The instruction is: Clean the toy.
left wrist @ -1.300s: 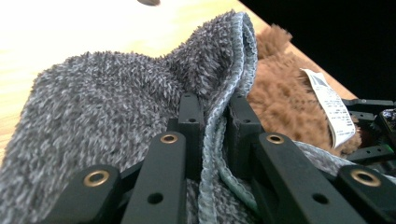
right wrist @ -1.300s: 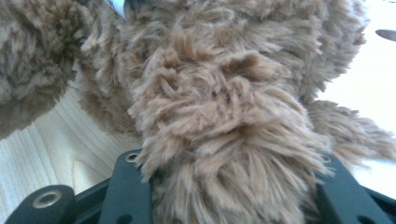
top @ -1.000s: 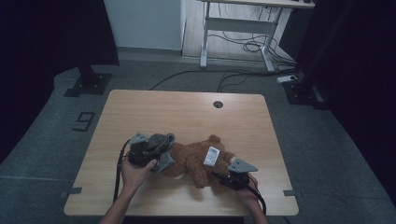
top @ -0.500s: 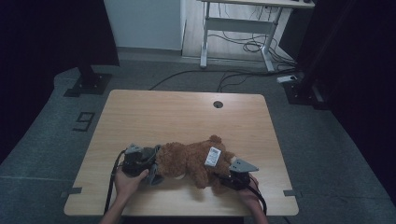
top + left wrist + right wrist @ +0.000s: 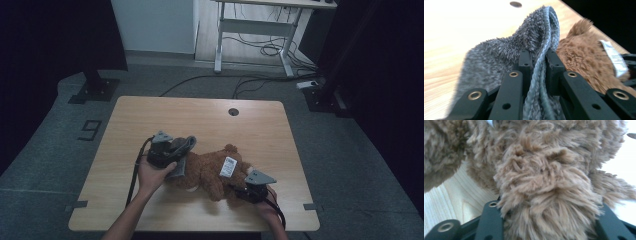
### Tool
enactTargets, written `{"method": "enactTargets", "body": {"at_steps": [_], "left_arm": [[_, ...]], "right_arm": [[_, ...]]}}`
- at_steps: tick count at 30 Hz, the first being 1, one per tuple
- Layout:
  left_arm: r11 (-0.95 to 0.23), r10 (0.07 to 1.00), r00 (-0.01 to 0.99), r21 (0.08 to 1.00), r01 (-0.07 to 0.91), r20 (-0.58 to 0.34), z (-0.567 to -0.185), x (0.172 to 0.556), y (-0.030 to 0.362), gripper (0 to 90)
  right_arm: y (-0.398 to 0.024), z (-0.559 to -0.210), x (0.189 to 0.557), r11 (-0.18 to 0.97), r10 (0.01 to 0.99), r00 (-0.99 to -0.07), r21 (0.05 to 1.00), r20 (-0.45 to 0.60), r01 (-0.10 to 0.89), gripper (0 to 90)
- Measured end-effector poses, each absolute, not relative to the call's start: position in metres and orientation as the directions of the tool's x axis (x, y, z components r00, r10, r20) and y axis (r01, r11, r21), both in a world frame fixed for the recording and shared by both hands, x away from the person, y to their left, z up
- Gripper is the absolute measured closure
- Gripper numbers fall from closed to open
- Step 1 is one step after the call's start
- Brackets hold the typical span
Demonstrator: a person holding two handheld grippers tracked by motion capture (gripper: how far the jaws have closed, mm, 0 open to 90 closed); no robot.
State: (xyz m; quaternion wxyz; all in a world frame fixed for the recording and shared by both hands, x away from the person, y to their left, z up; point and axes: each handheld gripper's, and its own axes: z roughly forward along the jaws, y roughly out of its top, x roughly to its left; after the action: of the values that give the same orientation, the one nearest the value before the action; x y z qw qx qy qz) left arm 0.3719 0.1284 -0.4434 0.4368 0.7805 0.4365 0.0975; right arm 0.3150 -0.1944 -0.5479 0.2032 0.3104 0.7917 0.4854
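Meanwhile, on a light wooden table [image 5: 150, 115], a person works a brown plush teddy bear [image 5: 207, 170] with a hand-held claw in each hand. From above, the left claw [image 5: 172, 150] sits at the bear's left end, gripped by the left hand [image 5: 152, 175], with a cable trailing back toward the table's near edge. Its jaws are pressed together on a fuzzy grey knitted sock [image 5: 506, 52]; the left gripper view shows the ribbed cuff edge of the sock pinched between the two black jaws, the rest of the fabric bunched up over them and draping to the left, with the bear's brown fur just beside it on the right. A white fabric care tag [image 5: 228, 166] lies on top of the bear's body. At the bear's right end, near the table's front edge, the right claw [image 5: 245, 192] has just been easing its jaws apart, yet in the right gripper view a thick furry limb of the bear lies between them, the pile spilling over both jaws. A small round cable hole [image 5: 233, 111] marks the table's far side.
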Motion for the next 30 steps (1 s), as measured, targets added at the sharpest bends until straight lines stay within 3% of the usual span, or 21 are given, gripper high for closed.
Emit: {"method": "enactTargets", "body": {"at_steps": [5,11,24,30], "left_arm": [[-0.230,0.759,0.604,0.768,0.598,-0.244,-0.462,0.367,0.124,76.6],[-0.213,0.756,0.617,0.809,0.548,-0.219,-0.469,0.342,0.131,76.9],[-0.166,0.739,0.633,0.848,0.503,-0.230,-0.481,0.313,0.138,77.5],[-0.122,0.727,0.626,0.844,0.522,-0.282,-0.488,0.310,0.145,77.9]], "right_arm": [[-0.202,-0.545,0.312,0.320,0.672,-0.740,0.897,0.011,0.305,35.9],[-0.219,-0.533,0.312,0.212,0.666,-0.732,0.904,0.145,0.372,16.0],[-0.203,-0.505,0.329,0.199,0.661,-0.731,0.898,0.173,0.393,0.0],[-0.188,-0.520,0.343,0.224,0.580,-0.767,0.852,0.275,0.474,2.7]]}}
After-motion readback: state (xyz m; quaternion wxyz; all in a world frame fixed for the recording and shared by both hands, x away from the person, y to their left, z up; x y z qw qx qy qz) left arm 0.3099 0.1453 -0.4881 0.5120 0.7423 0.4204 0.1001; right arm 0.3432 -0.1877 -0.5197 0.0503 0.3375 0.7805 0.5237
